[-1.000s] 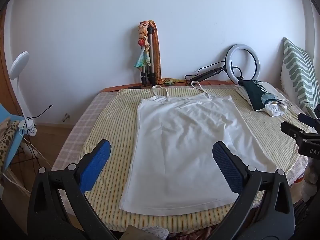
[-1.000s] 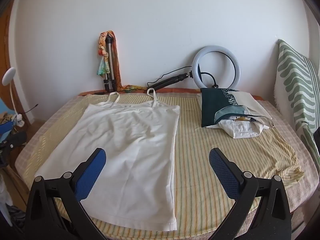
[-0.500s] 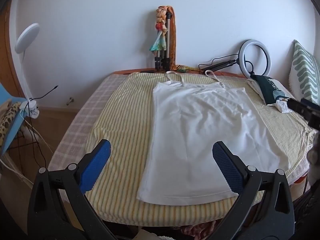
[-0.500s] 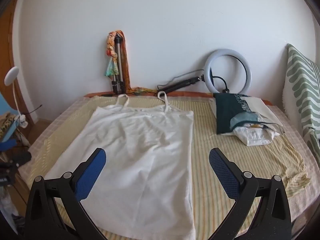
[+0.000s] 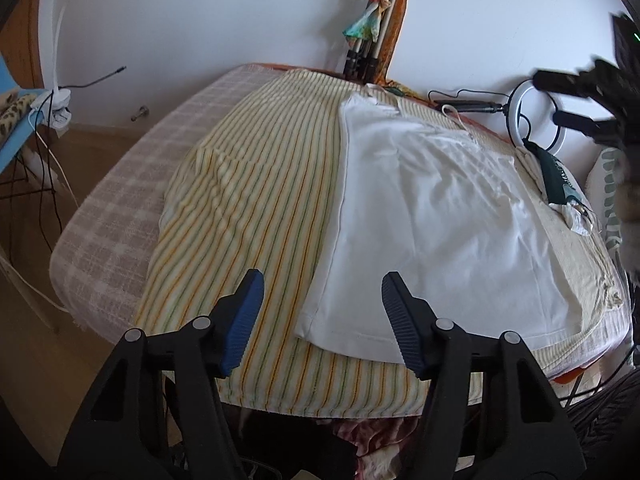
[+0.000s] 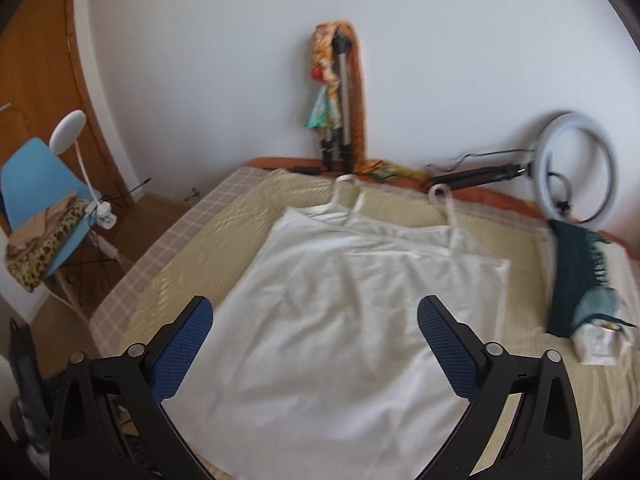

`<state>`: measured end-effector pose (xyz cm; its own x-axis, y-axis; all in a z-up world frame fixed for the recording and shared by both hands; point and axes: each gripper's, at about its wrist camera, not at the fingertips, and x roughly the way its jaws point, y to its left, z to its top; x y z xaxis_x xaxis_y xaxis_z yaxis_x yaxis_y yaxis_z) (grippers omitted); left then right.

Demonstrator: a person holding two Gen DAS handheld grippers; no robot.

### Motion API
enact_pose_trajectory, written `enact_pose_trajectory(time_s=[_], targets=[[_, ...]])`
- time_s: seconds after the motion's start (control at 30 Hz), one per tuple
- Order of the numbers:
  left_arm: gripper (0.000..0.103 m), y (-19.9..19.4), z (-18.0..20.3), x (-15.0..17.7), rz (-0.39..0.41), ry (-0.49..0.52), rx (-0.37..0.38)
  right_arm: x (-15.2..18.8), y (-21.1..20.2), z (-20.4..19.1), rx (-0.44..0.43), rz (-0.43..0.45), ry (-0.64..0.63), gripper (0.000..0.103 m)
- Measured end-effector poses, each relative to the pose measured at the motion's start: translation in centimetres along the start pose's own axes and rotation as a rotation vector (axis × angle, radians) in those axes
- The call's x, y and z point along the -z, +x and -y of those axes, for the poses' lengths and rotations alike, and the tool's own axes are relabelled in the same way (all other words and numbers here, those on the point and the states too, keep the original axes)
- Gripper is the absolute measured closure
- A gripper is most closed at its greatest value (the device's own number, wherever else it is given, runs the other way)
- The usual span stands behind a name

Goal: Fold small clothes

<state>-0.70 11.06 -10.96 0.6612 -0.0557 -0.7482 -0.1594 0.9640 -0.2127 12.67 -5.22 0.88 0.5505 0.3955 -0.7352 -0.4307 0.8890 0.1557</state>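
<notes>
A white strappy top (image 5: 432, 216) lies flat on a striped yellow cloth (image 5: 256, 184) over the table, straps toward the wall. My left gripper (image 5: 320, 320) is open and empty, just above the top's near left hem corner. My right gripper (image 6: 316, 344) is open and empty, over the middle of the top (image 6: 352, 308). The right gripper also shows blurred at the far right of the left wrist view (image 5: 592, 92).
A tripod with colourful cloth (image 6: 340, 92) and a ring light (image 6: 576, 168) stand at the wall. A dark green bag with folded items (image 6: 580, 280) lies at the right. A blue chair with leopard fabric (image 6: 36, 216) and a lamp are at the left.
Both grippers have moved forward and lower toward the top. The left now sits at the near left hem corner; the right swung left over the top's middle. Both stay open.
</notes>
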Motion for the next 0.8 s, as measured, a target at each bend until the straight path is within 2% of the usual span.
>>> enact_pose_trajectory(time_s=[0.03, 0.13, 0.2, 0.23, 0.4, 0.5, 0.53, 0.63, 0.8], targets=[[0.049, 0.3, -0.1, 0.1, -0.009, -0.008, 0.004, -0.7, 1.3, -0.2, -0.016, -0.030, 0.014, 0.013], [0.051, 1.4, -0.4, 0.3, -0.043, -0.023, 0.014, -2.3, 5.2, -1.0, -0.047, -0.101, 0.029, 0.025], [0.051, 2.0, -0.7, 0.2, -0.056, -0.039, 0.014, -3.5, 8.0, -1.3, -0.075, -0.152, 0.044, 0.036], [0.051, 2.3, -1.0, 0.2, -0.061, -0.051, 0.011, -3.9, 9.4, -1.1, -0.080, -0.176, 0.060, 0.037], [0.051, 3.2, -2.1, -0.1, -0.078, -0.107, 0.027, -6.1, 16.2, -1.2, -0.050, -0.256, 0.103, 0.056], [0.051, 3.4, -2.2, 0.1, -0.087, -0.108, 0.057, -6.9, 19.9, -0.9, -0.095, -0.316, 0.170, 0.058], [0.055, 3.5, -2.2, 0.1, -0.089, -0.107, 0.065, -7.1, 21.1, -1.1, -0.097, -0.331, 0.175, 0.058], [0.068, 4.0, -2.1, 0.2, -0.109, -0.104, 0.079, -7.6, 23.6, -1.8, -0.056, -0.352, 0.155, 0.058], [0.071, 4.1, -2.2, 0.3, -0.110, -0.108, 0.095, -8.6, 26.6, -3.0, 0.014, -0.372, 0.123, 0.058]])
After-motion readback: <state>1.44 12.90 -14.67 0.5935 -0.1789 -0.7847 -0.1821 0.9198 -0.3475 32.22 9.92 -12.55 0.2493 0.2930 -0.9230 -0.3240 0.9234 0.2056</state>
